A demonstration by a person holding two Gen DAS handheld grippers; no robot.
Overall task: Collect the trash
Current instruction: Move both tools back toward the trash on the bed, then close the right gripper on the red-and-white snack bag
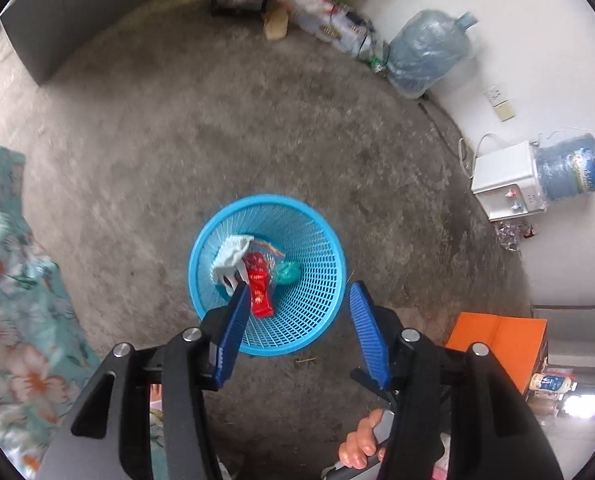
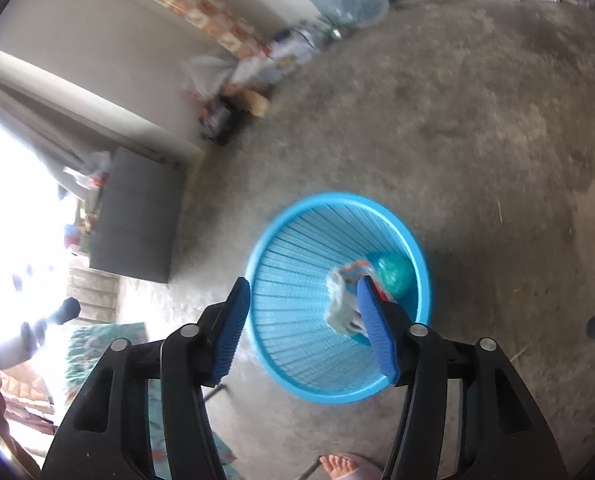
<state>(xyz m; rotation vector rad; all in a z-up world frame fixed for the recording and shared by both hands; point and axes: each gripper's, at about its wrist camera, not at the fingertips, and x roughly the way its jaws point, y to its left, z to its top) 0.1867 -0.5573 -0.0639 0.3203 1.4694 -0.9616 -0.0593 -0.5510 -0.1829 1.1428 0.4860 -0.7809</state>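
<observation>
A blue mesh basket (image 1: 333, 240) stands on the concrete floor, seen from above. Inside it lie a crumpled white piece (image 1: 229, 256), a red wrapper (image 1: 259, 286) and a green bag (image 1: 288, 273). My left gripper (image 1: 299, 287) hangs open over the basket's mouth; the red wrapper sits just beside its left finger, untouched by the pads. In the right wrist view the same basket (image 2: 285, 220) tilts toward me, with the white piece (image 2: 339, 300) and the green bag (image 2: 395, 276) inside. My right gripper (image 2: 303, 281) is open above it, holding nothing.
Two wrapped water jugs (image 1: 429, 52) and a white dispenser (image 1: 505, 180) line the right wall. An orange box (image 1: 501, 344) sits near right. Clutter (image 1: 297, 8) fills the far corner, beside a grey cabinet (image 1: 73, 20). Floral cloth (image 1: 13, 280) lies left. A foot (image 2: 339, 466) is close.
</observation>
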